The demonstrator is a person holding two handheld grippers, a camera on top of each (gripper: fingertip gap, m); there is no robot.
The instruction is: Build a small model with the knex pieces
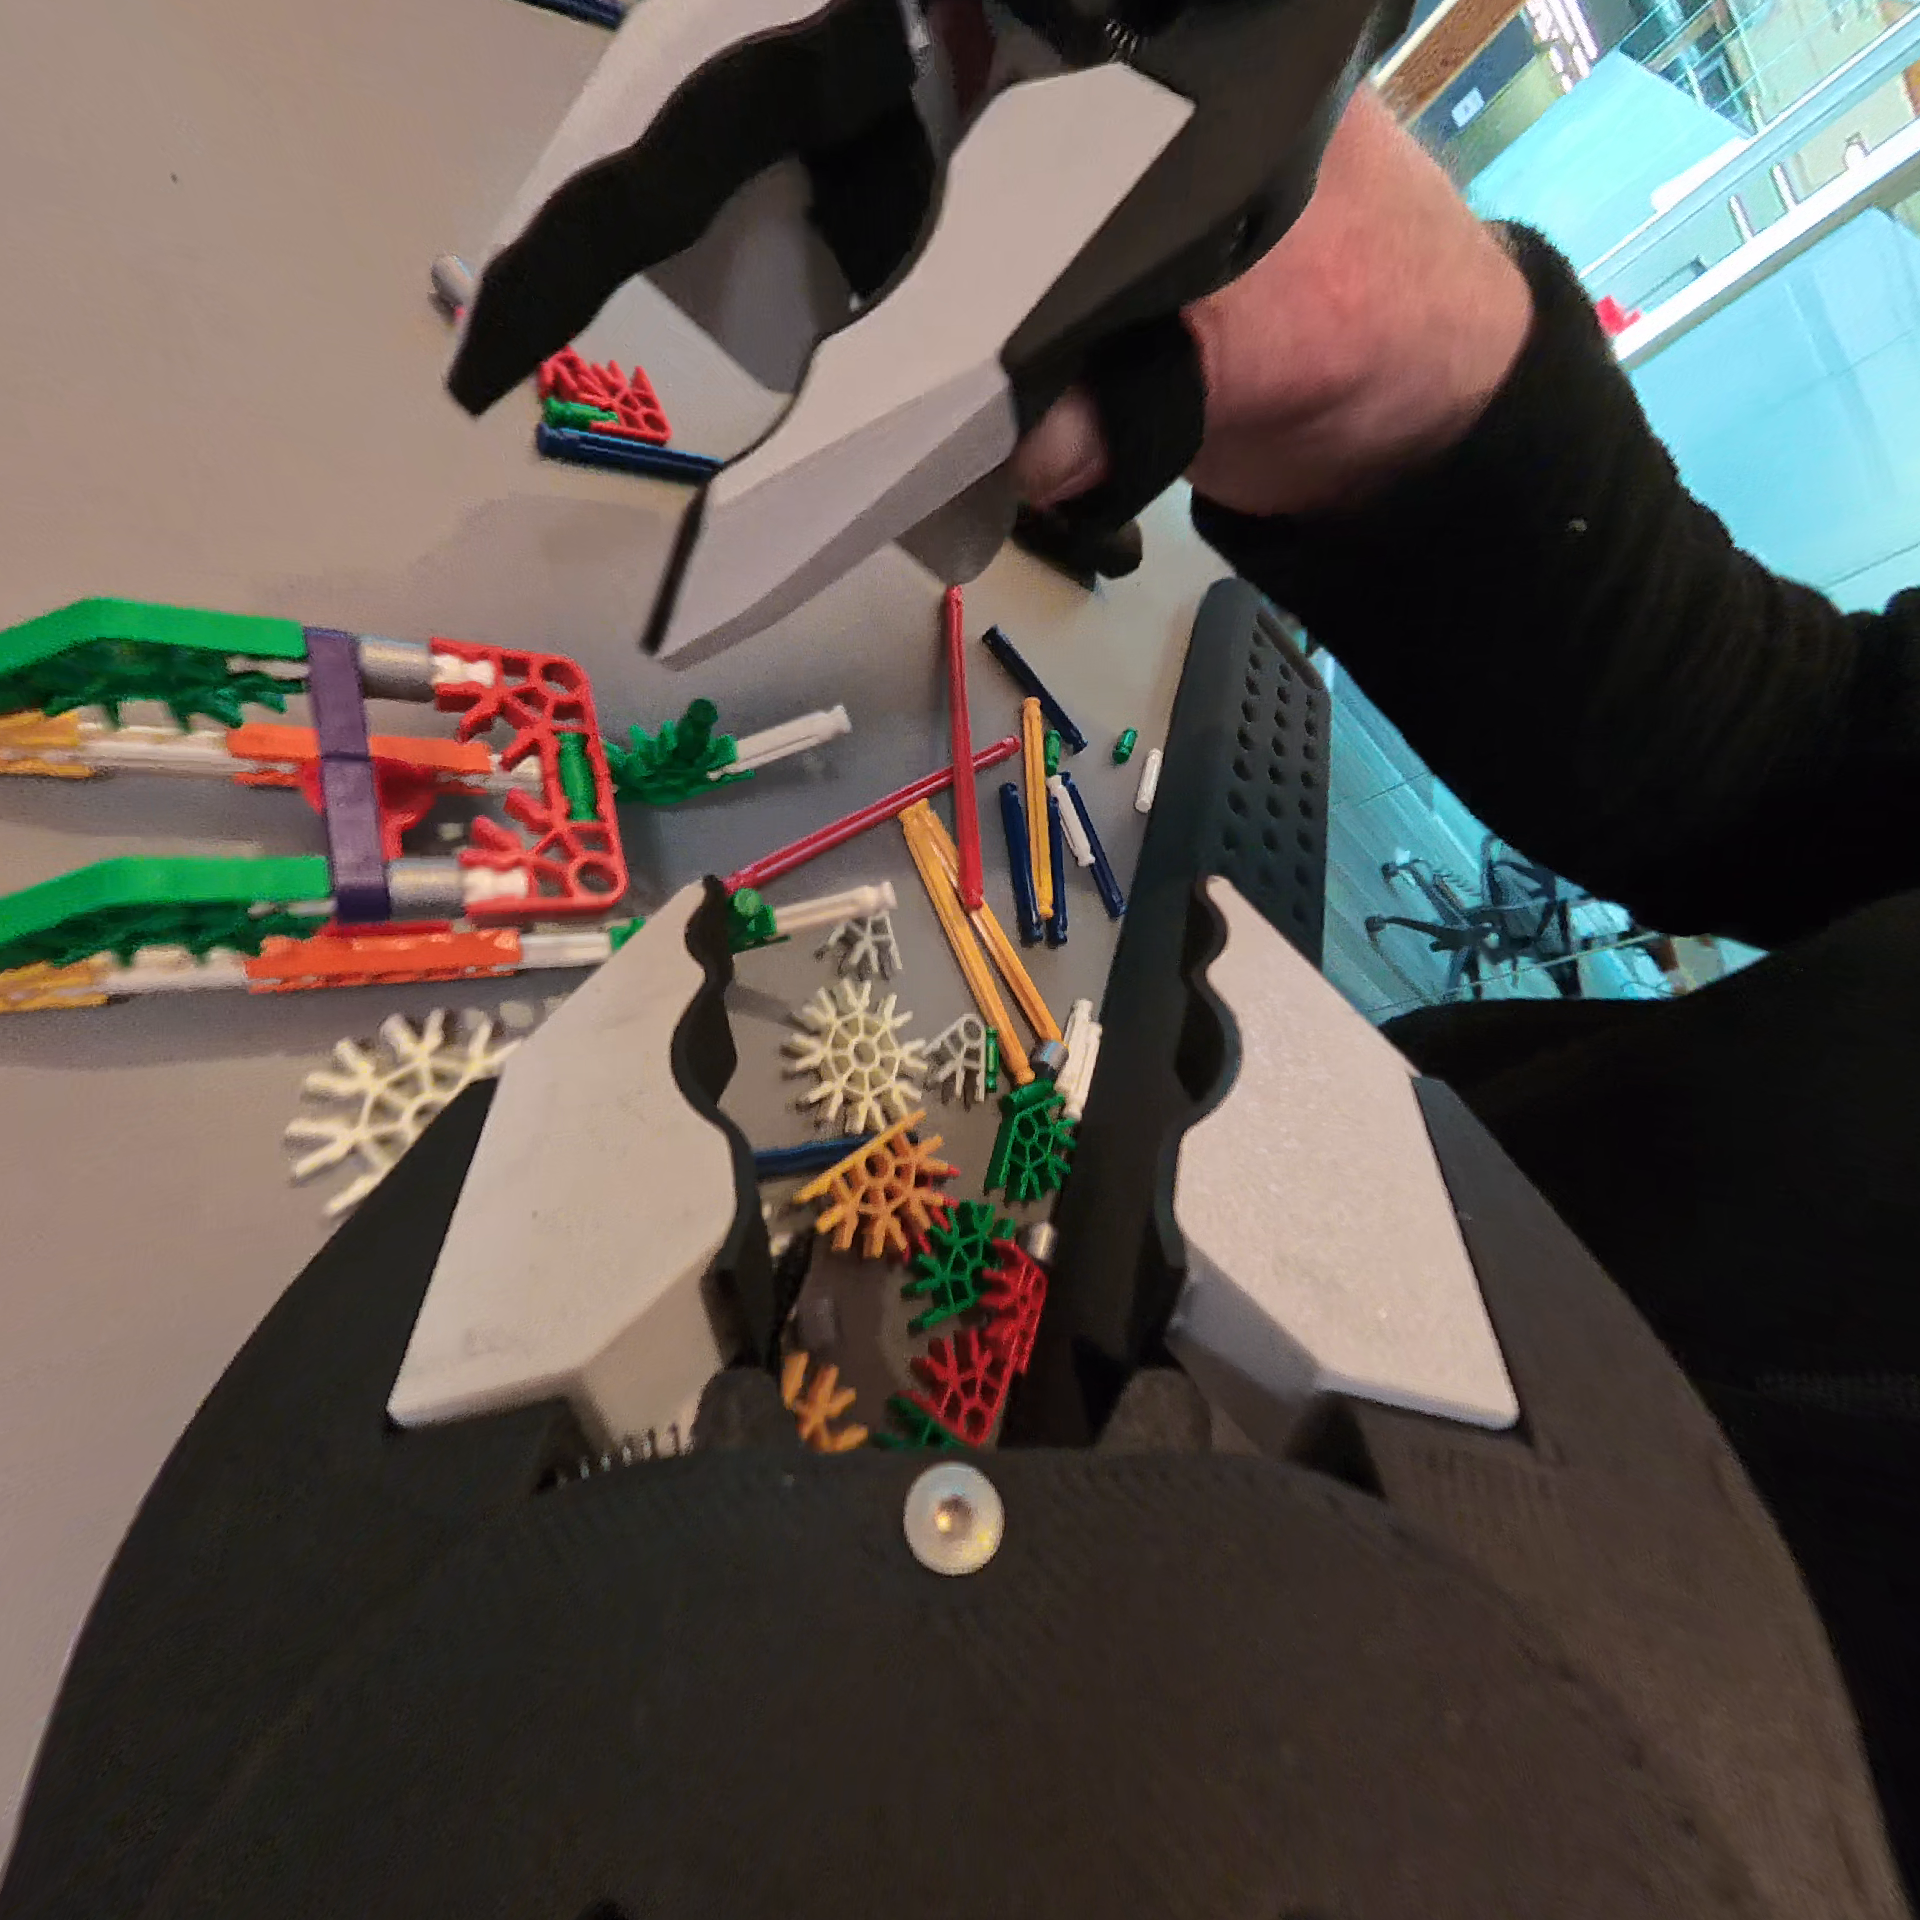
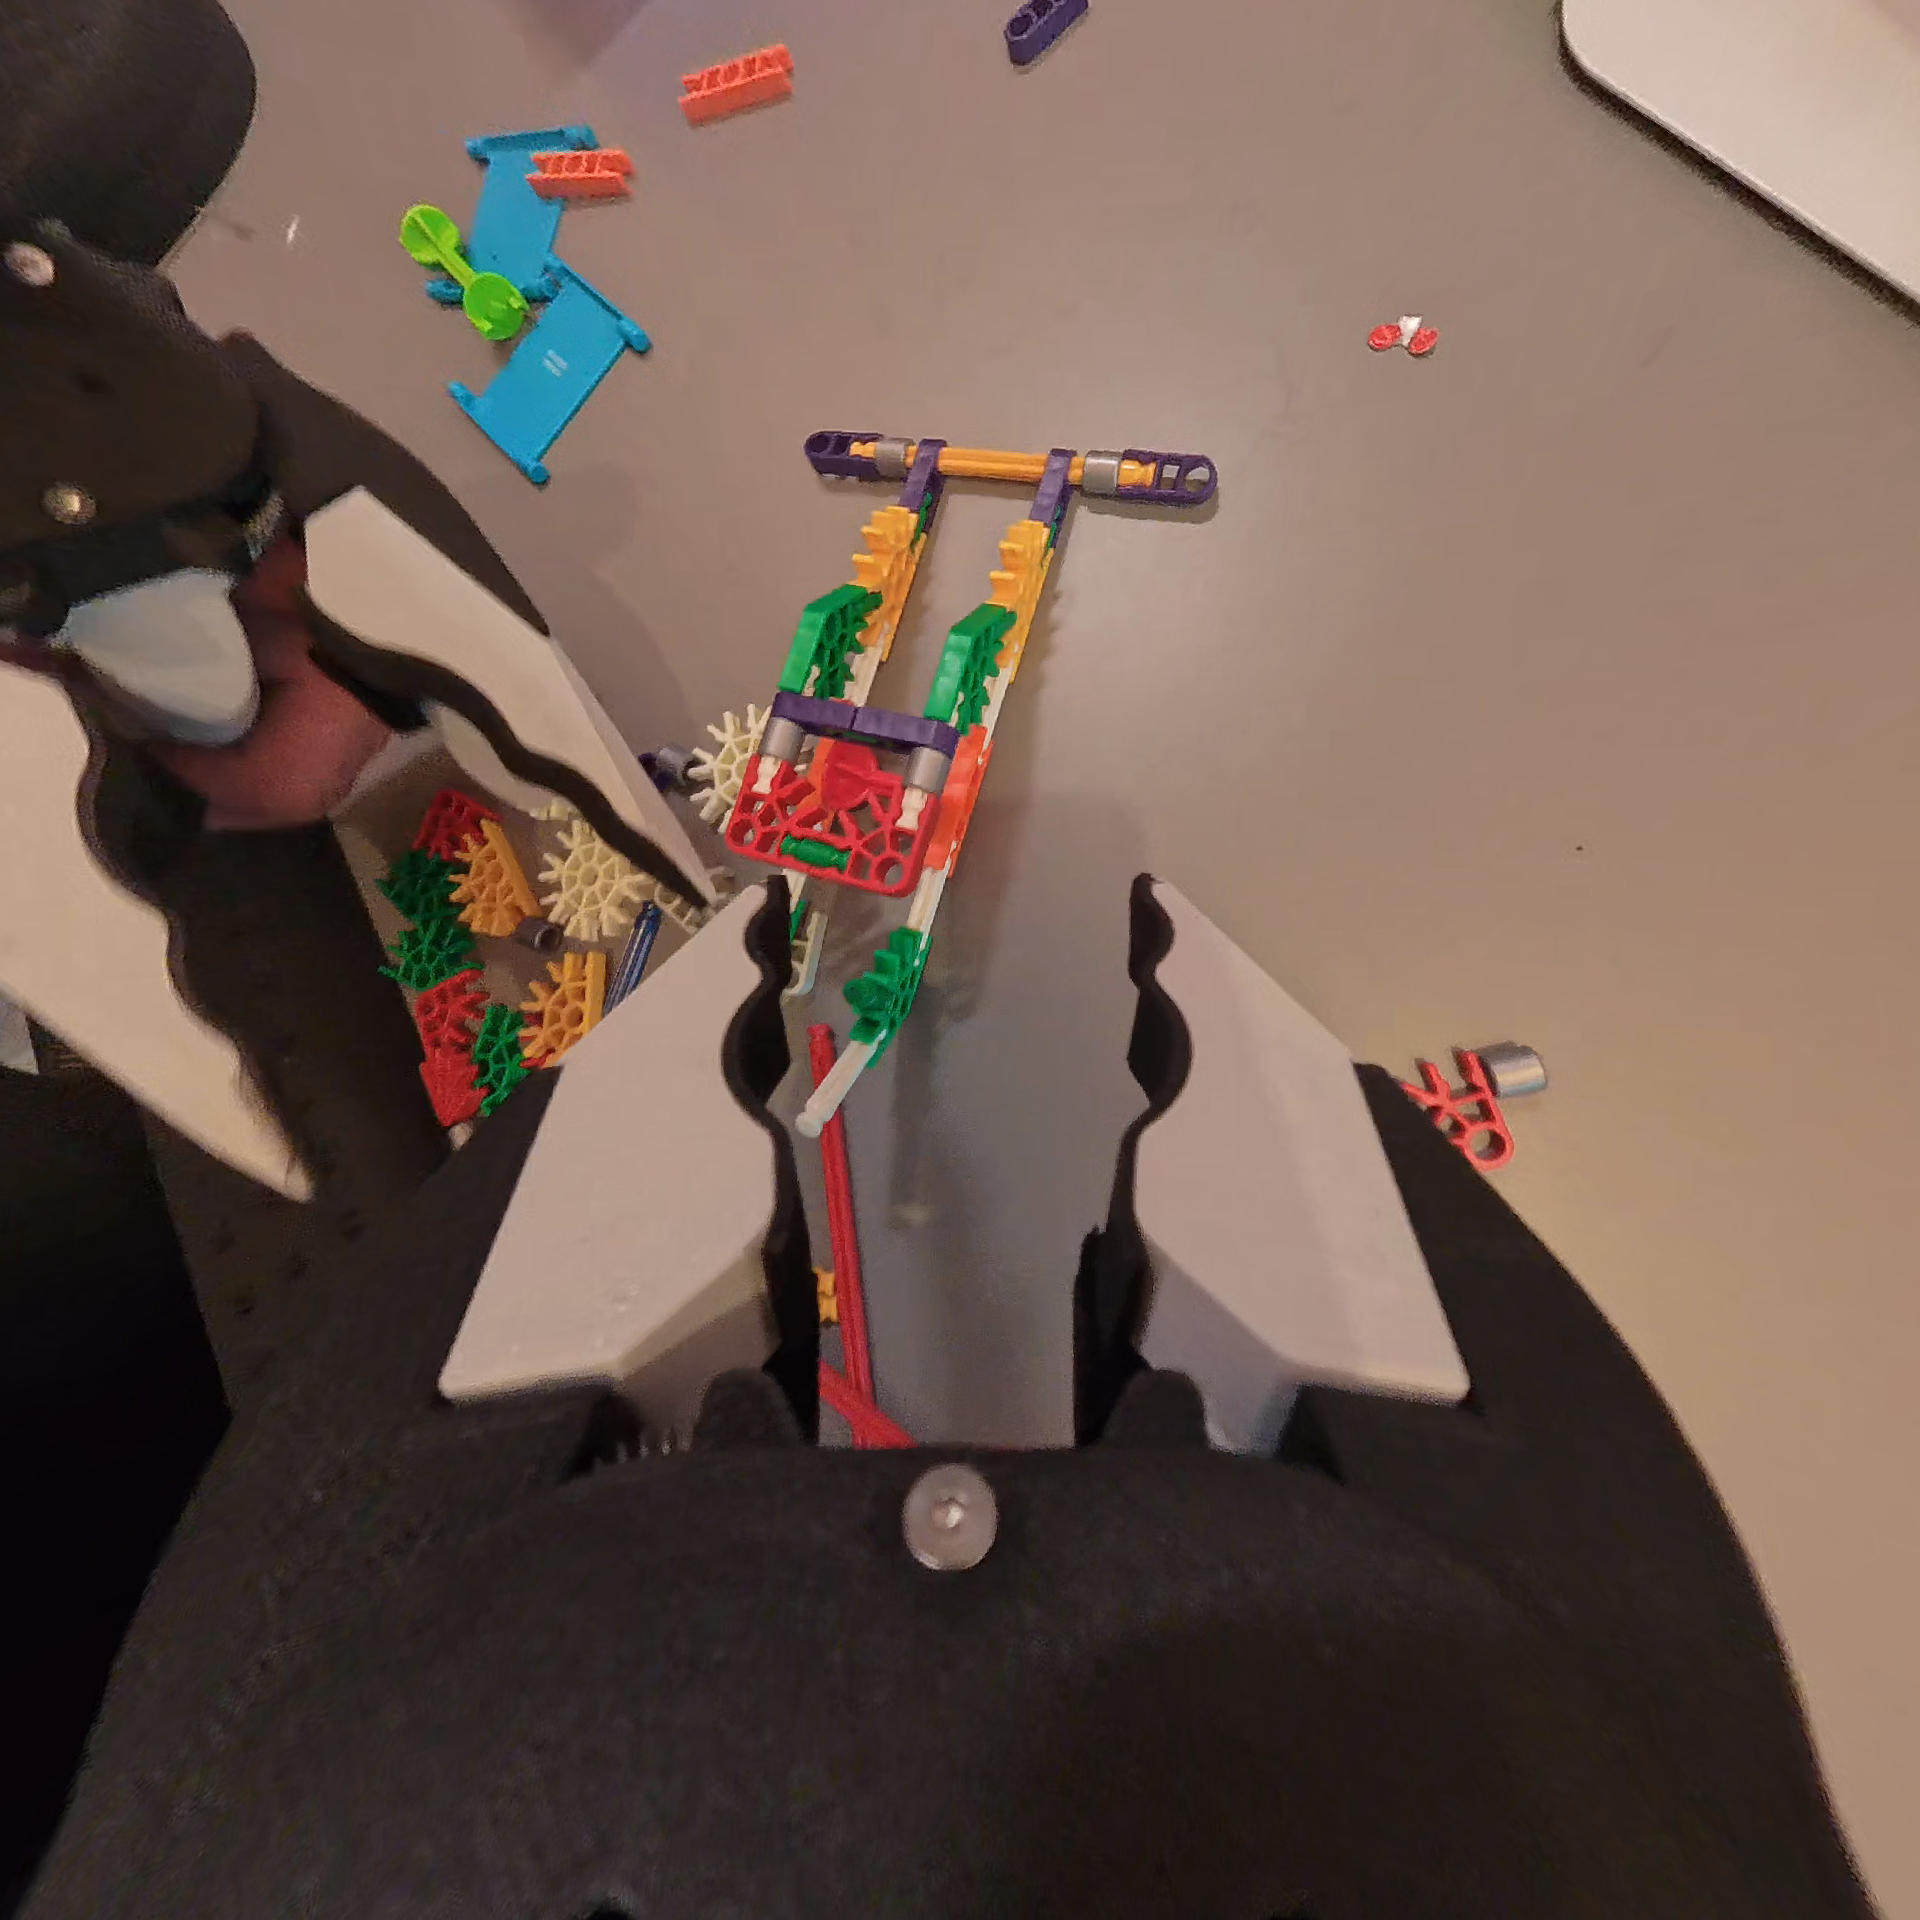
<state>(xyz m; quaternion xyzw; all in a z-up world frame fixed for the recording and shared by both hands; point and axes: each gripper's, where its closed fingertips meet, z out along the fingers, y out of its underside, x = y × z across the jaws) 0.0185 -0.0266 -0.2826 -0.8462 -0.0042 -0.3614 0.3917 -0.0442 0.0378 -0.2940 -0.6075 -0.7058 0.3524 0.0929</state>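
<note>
Multicoloured plastic rod-and-connector model (image 2: 894, 727) flat on grey desk (image 2: 1351, 675), just beyond right gripper (image 2: 951, 935), released, empty. Left gripper (image 1: 956, 914) spread, empty, above loose snowflake connectors (image 1: 883, 1122) and 2 long red rods (image 1: 961, 748).

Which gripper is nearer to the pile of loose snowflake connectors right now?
Left. The left gripper hangs open directly over the pile of snowflake connectors. The right gripper, also open, sits off to the side, by the assembled model.
</note>
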